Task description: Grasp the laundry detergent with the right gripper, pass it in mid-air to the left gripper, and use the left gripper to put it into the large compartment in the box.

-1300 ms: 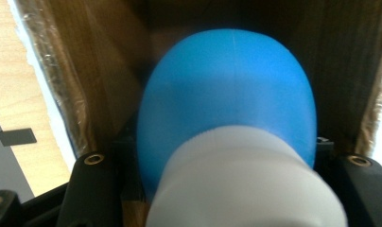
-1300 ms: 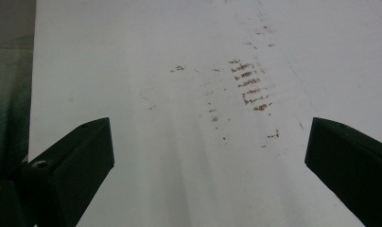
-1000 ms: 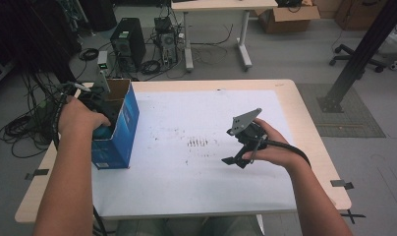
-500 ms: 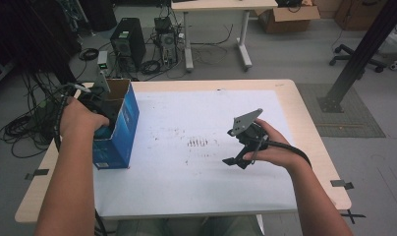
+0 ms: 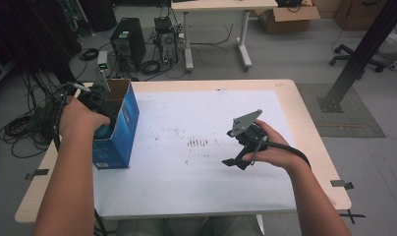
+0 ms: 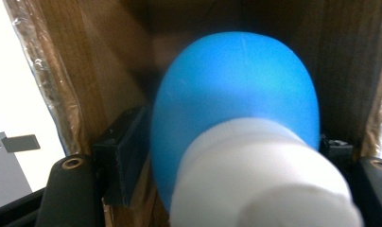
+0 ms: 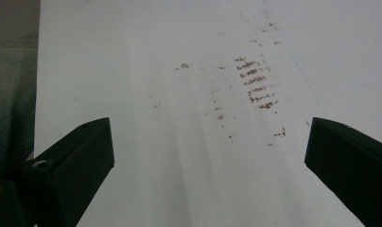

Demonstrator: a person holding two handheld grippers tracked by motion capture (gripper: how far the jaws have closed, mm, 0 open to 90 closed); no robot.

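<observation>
Left gripper [image 5: 100,125] of mine is sunk into the open top of a blue cardboard box [image 5: 119,129] standing at the left edge of the table [image 5: 304,113]. In the left gripper view its jaws press against both sides of a blue bottle with a white cap [image 6: 236,142], held inside the box's brown walls. I judge the bottle is either just gripped for lifting out or about to be let go; which one I cannot tell, and either way the work looks partly done.

Moving right, a white sheet [image 5: 186,196] with faint brown smudges [image 5: 199,142] covers the tabletop. My right gripper [image 5: 235,162] hovers over it near the right side, jaws spread wide and holding nothing.

Most of my left gripper is hidden behind my hand and the box wall, and the bottle's lower body is blurred and cut off.
</observation>
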